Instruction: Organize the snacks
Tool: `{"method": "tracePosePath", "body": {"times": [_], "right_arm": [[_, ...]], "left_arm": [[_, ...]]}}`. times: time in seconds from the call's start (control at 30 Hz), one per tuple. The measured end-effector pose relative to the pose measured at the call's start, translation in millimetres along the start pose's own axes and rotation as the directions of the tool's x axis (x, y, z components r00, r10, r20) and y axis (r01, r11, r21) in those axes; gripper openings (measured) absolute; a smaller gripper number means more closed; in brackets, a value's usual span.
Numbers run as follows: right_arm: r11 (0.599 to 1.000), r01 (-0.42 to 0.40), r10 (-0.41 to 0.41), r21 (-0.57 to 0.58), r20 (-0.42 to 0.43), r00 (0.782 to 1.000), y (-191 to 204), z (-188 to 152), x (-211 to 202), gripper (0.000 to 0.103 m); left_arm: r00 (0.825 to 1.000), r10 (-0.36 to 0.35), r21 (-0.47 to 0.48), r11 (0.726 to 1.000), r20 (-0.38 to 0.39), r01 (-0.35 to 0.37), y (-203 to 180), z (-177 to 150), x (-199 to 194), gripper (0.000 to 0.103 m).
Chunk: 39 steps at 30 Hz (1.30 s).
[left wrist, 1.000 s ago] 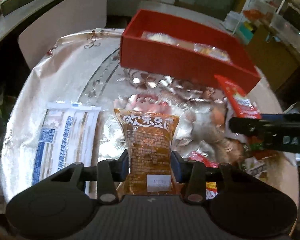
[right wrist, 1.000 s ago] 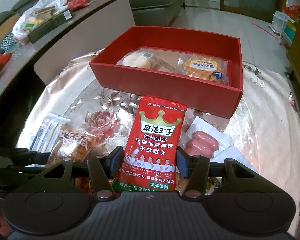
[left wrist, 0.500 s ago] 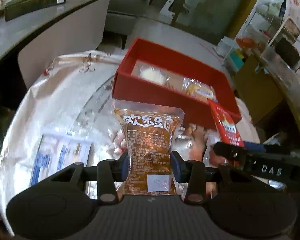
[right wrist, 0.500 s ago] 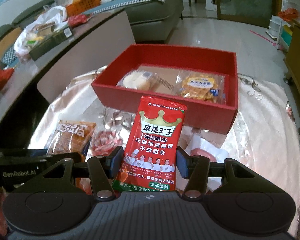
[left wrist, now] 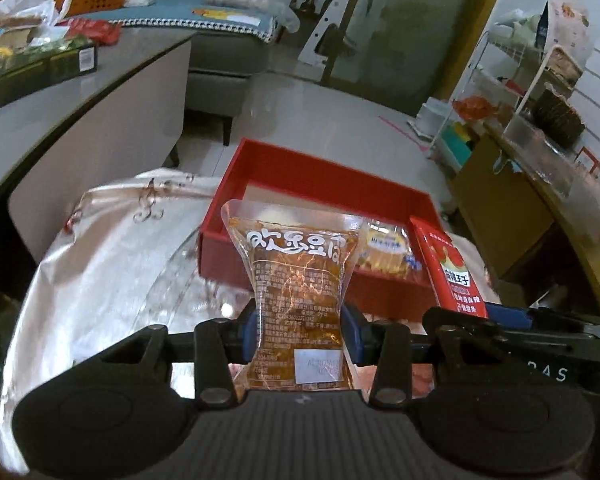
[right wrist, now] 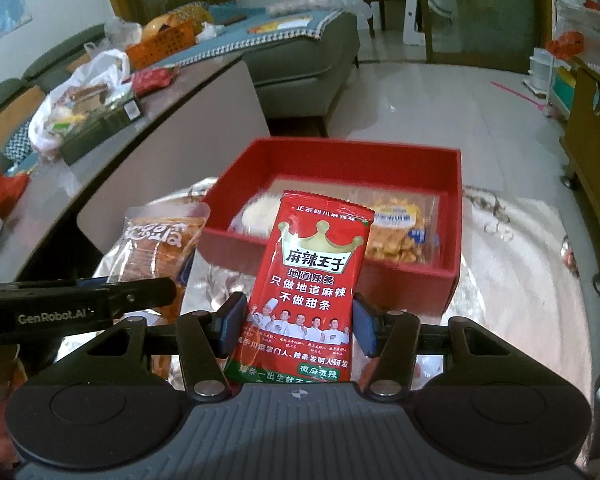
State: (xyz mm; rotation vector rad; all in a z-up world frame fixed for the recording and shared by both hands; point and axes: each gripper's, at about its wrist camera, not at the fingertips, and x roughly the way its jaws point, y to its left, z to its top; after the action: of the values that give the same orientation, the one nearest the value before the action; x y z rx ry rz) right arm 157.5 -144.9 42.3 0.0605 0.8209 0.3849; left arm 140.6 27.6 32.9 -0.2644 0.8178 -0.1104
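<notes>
Red and brown packets are hanging in closed jaws, above the table and short of the red box (right wrist: 452, 216).

Left gripper (left wrist: 300, 330) is pinching the brown packet (left wrist: 298, 280) at its waist between both blue pads, so the packet is standing upright with its printed top above the jaws. Right gripper (right wrist: 298, 322) is clamping the red packet (right wrist: 312, 276) the same way, low on its sides. Both are sitting beside each other over the shiny cloth (left wrist: 112, 264), with the box lying just beyond them and already holding a bun (right wrist: 260, 210) and a yellow packet (right wrist: 400, 228).
</notes>
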Motion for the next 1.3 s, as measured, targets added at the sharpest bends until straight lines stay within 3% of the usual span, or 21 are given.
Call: {"method": "tracePosePath", "body": {"times": [0.6,1.3], "right_arm": [[0.999,0.021,-0.024,0.04,0.064,0.998,-21.8,41.1,16.1,0.063],[0.996,0.056,-0.057,0.064,0.017,0.998,-41.8,66.4,68.9,0.063]], "left_arm": [[0.997,0.03,0.051,0.998,0.064,-0.033,-14.5,51.2,36.0,0.036],[0.995,0.074,0.086,0.993,0.062,-0.08,-19.5,81.1,99.9,0.036]]}}
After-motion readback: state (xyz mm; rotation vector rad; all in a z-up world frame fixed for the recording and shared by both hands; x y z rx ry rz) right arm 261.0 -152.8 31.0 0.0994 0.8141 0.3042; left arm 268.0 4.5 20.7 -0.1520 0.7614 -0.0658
